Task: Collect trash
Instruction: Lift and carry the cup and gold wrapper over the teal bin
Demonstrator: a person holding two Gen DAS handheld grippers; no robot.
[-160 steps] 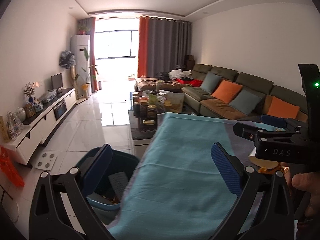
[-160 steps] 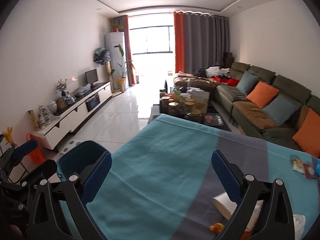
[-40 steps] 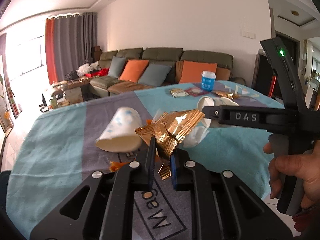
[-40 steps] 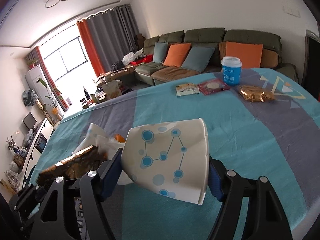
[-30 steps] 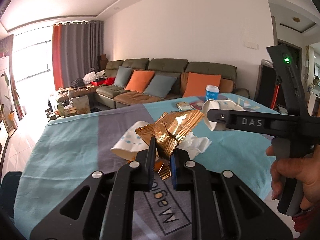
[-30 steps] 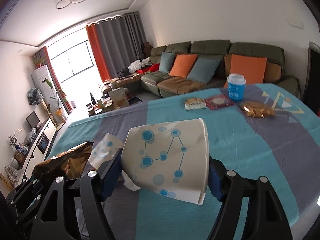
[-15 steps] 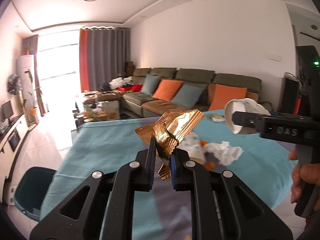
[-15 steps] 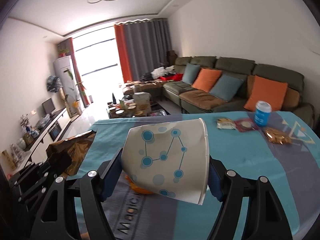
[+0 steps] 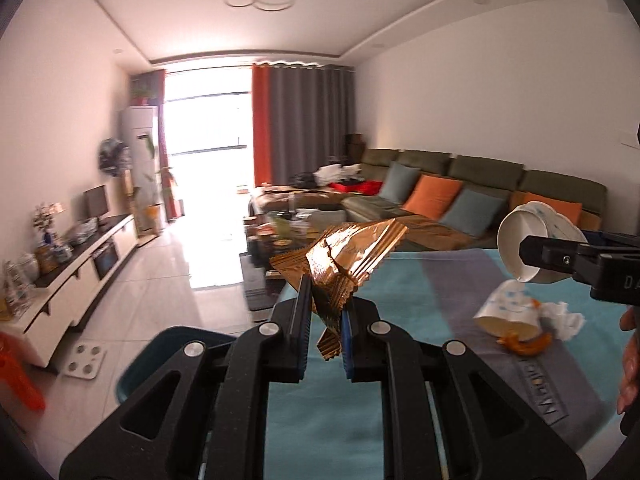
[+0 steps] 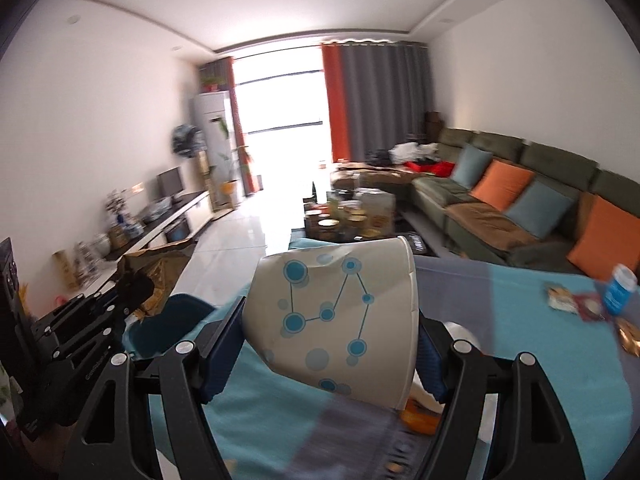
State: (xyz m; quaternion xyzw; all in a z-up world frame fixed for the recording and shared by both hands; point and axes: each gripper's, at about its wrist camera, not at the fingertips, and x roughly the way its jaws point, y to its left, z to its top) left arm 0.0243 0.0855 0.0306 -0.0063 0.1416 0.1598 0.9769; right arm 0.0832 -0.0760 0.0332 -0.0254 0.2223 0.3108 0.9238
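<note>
— From the left wrist view, what has the left hand-held gripper [image 9: 325, 330] got?

— A gold wrapper [image 9: 346, 258], pinched tight between nearly closed pads and sticking up and forward. The bin [image 9: 168, 354] sits on the floor below and to the left, just off the worktop [image 9: 400, 312] edge. The right one's cup [image 9: 538, 248] shows at far right, with more litter under it.

— And the right wrist view?

— The right hand-held gripper [image 10: 330, 350] is spread wide around a paper cup [image 10: 340, 320], its long axis tipped across the jaws, mouth to the right. The bin [image 10: 172, 326] lies lower left, past the left tool. I'd say the left hand is nearer, so it likely drops first.
</note>
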